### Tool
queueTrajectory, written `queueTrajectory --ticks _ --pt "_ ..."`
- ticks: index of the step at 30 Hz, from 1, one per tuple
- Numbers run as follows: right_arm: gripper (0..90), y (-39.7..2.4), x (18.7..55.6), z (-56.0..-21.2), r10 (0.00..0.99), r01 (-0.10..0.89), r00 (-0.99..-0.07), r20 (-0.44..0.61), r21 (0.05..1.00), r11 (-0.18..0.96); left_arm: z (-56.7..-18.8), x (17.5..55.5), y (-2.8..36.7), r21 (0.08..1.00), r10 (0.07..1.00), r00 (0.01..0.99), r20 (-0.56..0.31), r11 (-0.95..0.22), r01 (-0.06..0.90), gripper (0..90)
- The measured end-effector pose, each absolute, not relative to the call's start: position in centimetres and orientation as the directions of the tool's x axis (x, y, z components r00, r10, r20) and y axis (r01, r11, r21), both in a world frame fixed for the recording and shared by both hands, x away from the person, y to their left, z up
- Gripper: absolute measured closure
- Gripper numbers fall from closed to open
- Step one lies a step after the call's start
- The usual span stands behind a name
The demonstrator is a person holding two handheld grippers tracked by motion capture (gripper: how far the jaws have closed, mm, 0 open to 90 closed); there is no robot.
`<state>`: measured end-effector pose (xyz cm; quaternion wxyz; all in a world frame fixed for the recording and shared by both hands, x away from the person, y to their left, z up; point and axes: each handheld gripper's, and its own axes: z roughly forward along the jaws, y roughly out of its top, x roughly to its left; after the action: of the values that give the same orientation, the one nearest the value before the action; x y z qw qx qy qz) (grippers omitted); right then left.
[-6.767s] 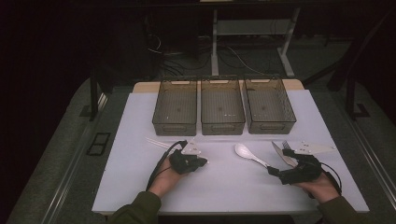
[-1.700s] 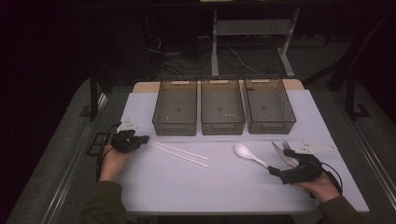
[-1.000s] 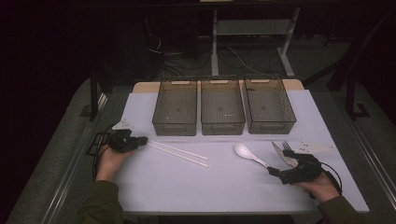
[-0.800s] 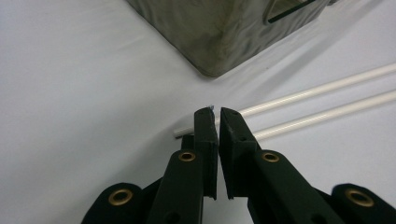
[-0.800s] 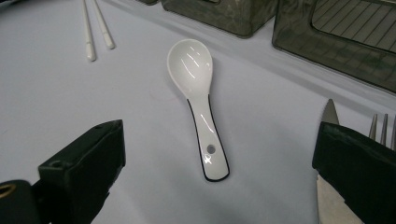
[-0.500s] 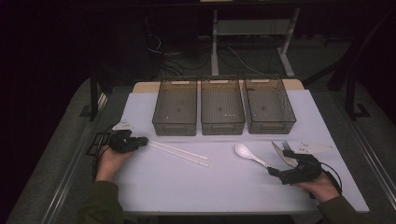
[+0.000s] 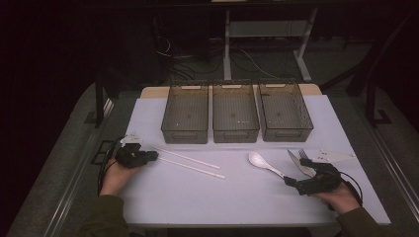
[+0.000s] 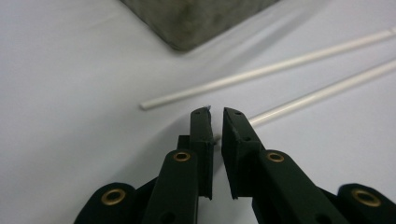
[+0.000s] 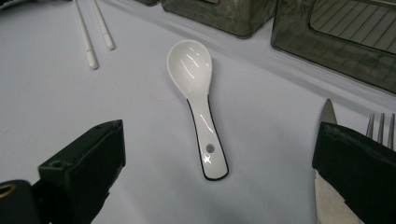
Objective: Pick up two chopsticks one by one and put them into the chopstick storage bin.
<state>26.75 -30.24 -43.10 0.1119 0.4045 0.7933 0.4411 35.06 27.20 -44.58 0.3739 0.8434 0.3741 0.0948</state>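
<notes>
Two white chopsticks (image 7: pixel 190 163) lie side by side left of the table's middle. My left gripper (image 7: pixel 154 156) sits at their left ends. In the left gripper view the jaws (image 8: pixel 215 112) stand shut to a thin slit, and the tip of the near chopstick (image 8: pixel 322 93) shows through it from beneath. A white spoon (image 7: pixel 262 162) lies at the right, bowl away from me. My right gripper (image 7: pixel 295 172) rests open just behind its handle; the spoon (image 9: pixel 198 84) lies between the wide jaws without touching them. A knife (image 9: pixel 329 116) and a fork (image 9: pixel 378 123) lie by the right jaw.
Three dark see-through bins (image 7: pixel 185 116) (image 7: pixel 235 114) (image 7: pixel 285 113) stand in a row at the back of the white table cover (image 7: pixel 237 197). A corner of the left bin (image 8: pixel 196 23) is close ahead of the left gripper. Cables and desk legs lie beyond the table.
Since the earliest frame my left hand has gone from the table's middle to the left ends of the chopsticks. Over the last second nothing visibly moved. The right hand has stayed put.
</notes>
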Motion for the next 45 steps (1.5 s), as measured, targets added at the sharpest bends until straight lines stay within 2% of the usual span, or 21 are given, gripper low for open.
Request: queueTrajectory --ticks 13,17,22,27,32,45 --pt "2.5 -30.2 26.7 -43.1 0.741 0.542 -0.647 0.178 0.791 0.283 -44.1 30.1 26.1 0.673 0.651 0.754 -0.089 -0.518 0.527 81.4" --pt "2.5 -30.2 26.7 -43.1 0.741 0.542 -0.647 0.178 0.791 0.283 -43.9 29.6 25.9 0.671 0.642 0.763 -0.079 -0.532 0.517 81.2" --pt "2.5 -30.1 26.7 -43.1 0.741 0.543 -0.648 0.177 0.79 0.286 -42.8 31.2 26.0 0.713 0.678 0.732 -0.064 -0.482 0.509 79.9" --pt "2.5 -30.1 26.8 -43.1 0.743 0.545 -0.646 0.177 0.788 0.286 -42.7 35.2 26.4 0.709 0.746 0.665 -0.049 -0.442 0.549 77.2" --pt "2.5 -30.2 26.8 -43.2 0.745 0.552 -0.641 0.185 0.785 0.281 -43.3 37.7 27.6 0.717 0.791 0.606 -0.082 -0.376 0.587 75.7" --pt "2.5 -30.2 26.9 -43.2 0.743 0.55 -0.644 0.183 0.786 0.284 -43.9 39.1 27.4 0.698 0.792 0.6 -0.117 -0.364 0.617 75.6"
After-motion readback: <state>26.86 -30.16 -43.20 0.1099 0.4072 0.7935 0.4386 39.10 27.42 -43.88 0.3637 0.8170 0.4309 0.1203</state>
